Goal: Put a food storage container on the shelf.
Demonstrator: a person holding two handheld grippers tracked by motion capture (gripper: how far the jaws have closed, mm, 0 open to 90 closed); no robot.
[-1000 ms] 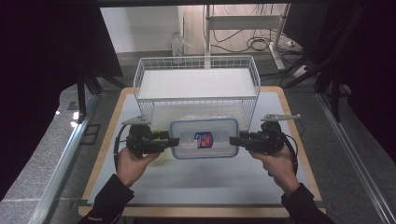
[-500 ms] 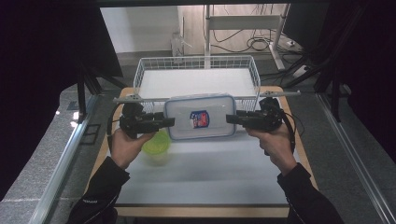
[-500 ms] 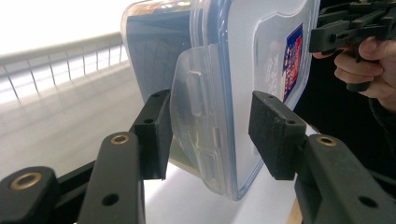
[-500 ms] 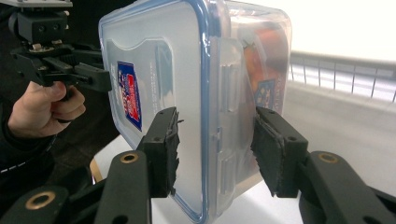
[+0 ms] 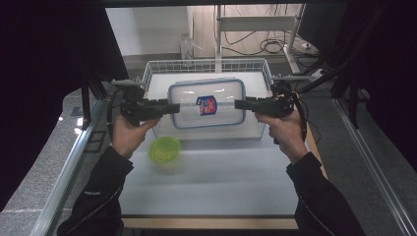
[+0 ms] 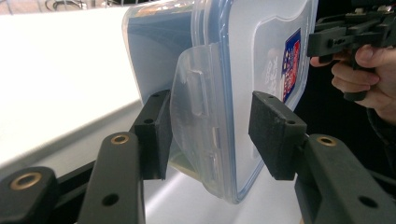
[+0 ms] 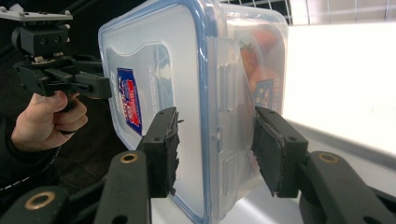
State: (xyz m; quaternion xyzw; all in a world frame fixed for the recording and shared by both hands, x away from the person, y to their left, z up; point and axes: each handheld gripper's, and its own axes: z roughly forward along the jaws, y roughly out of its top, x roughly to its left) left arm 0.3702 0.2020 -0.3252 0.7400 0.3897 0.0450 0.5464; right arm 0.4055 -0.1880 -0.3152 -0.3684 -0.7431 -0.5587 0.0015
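We pinch the clear blue-rimmed plastic lidded box (image 5: 206, 103) endwise with left gripper (image 5: 169, 107) and right gripper (image 5: 241, 104), keeping it level over the white wire basket (image 5: 147, 81).

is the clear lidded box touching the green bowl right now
Apart. The high view shows the clear lidded box held up between the left gripper and right gripper, over the wire basket, while the green bowl sits on the table nearer the person.

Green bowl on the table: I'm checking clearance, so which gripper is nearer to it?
Left. The left gripper grips the clear container's end just above the green bowl; the right gripper holds the opposite end, farther off.
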